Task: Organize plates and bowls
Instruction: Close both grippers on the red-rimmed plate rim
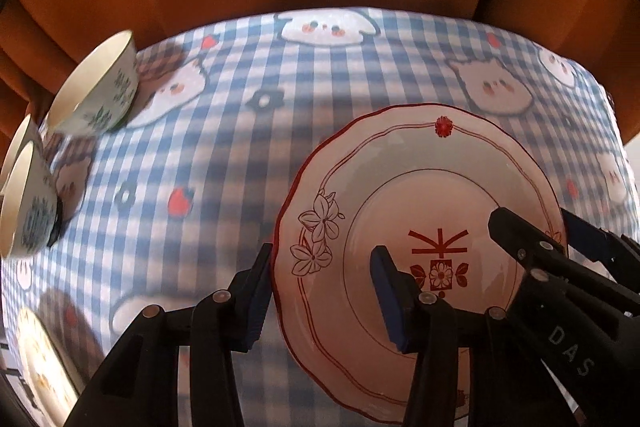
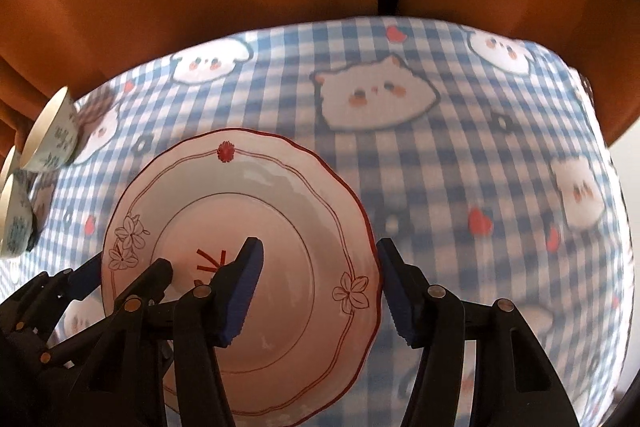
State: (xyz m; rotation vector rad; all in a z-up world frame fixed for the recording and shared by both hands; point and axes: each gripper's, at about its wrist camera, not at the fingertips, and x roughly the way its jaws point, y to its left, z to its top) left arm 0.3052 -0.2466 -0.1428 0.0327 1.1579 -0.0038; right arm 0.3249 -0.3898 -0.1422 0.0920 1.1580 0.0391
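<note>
left wrist view shows the left gripper point(image 1: 324, 295) spread wide, its blue-padded jaws straddling the left rim of the plate point(image 1: 416, 187) without pinching it; right wrist view shows the right gripper point(image 2: 320, 291) likewise spread across the plate's point(image 2: 240, 195) right rim, one finger over the well, the other outside the edge; each view also catches the other gripper at the opposite rim; the plate sits flat on the checked tablecloth point(image 2: 460, 167), near the front centre; two bowls point(image 1: 96, 87) stand well apart at the far left, and a third rim behind them is too cut off to be sure of; judging from this, organizing has barely begun: the bowls are unstacked and the plate is not yet lifted; the plate is glossy glazed ceramic, scalloped, with a thin red edge line, outlined flowers and a red mark in the well; the bowls are deep, cream inside, blue-green floral outside; the cloth is soft blue gingham printed with cartoon animals, hearts and strawberries.
</note>
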